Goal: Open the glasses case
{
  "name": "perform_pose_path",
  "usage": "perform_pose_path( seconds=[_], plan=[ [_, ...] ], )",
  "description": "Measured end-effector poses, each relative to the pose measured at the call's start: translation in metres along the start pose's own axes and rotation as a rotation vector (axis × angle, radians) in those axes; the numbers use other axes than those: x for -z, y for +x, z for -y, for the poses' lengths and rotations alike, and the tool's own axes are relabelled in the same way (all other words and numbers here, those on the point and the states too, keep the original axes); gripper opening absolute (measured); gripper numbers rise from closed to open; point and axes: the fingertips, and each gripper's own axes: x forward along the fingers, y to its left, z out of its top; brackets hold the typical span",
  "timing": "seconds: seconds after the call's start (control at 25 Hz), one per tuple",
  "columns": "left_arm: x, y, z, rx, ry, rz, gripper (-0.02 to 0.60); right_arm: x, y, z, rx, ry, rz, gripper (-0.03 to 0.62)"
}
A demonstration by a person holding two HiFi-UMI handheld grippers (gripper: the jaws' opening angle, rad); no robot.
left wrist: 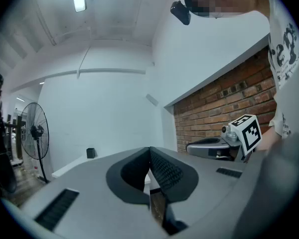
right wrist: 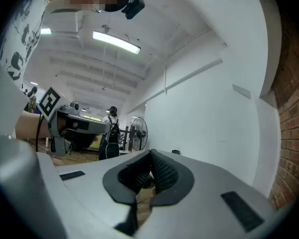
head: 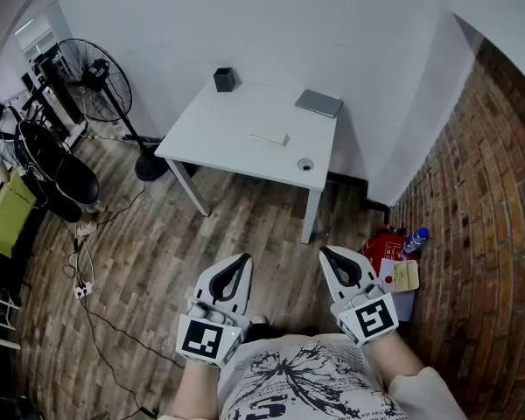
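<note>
A white table (head: 236,129) stands well ahead of me on the wooden floor. On its far right corner lies a flat grey case (head: 319,103); a slim white object (head: 269,137), a small round item (head: 305,164) and a black box (head: 225,79) also sit on it. My left gripper (head: 243,258) and right gripper (head: 324,252) are held level near my body, far short of the table. Both are shut with nothing between the jaws, as seen in the left gripper view (left wrist: 149,151) and the right gripper view (right wrist: 150,156).
A standing fan (head: 101,81) is left of the table, with a black chair (head: 66,178) and cables (head: 87,278) on the floor. A brick wall (head: 490,217) runs along the right; a red extinguisher (head: 383,245) and a bottle (head: 415,240) sit at its foot. A person (right wrist: 111,128) stands far off.
</note>
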Motion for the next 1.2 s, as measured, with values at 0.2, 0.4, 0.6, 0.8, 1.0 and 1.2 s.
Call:
perform_pose_path(
  seconds=[0.2, 0.4, 0.6, 0.8, 1.0, 1.2],
  plan=[
    [0.0, 0.005, 0.003, 0.009, 0.004, -0.006, 0.012, 0.002, -0.001, 0.005, 0.009, 0.007, -0.005, 0.012],
    [0.002, 0.013, 0.003, 0.01, -0.005, -0.011, 0.012, 0.006, 0.001, 0.011, 0.008, 0.015, -0.011, 0.012],
    [0.008, 0.02, 0.001, 0.015, -0.013, -0.026, 0.012, 0.009, 0.005, 0.016, 0.014, 0.068, 0.002, 0.014],
    [0.013, 0.031, -0.008, 0.02, -0.017, -0.043, 0.012, 0.01, 0.024, 0.033, 0.043, 0.104, 0.012, 0.45],
    [0.02, 0.048, -0.023, 0.034, -0.014, -0.076, 0.012, 0.016, 0.05, 0.048, 0.076, 0.09, -0.01, 0.488],
    [0.017, 0.079, -0.059, 0.041, -0.015, -0.015, 0.012, 0.027, 0.095, 0.056, 0.076, 0.072, -0.049, 0.491]
  ],
)
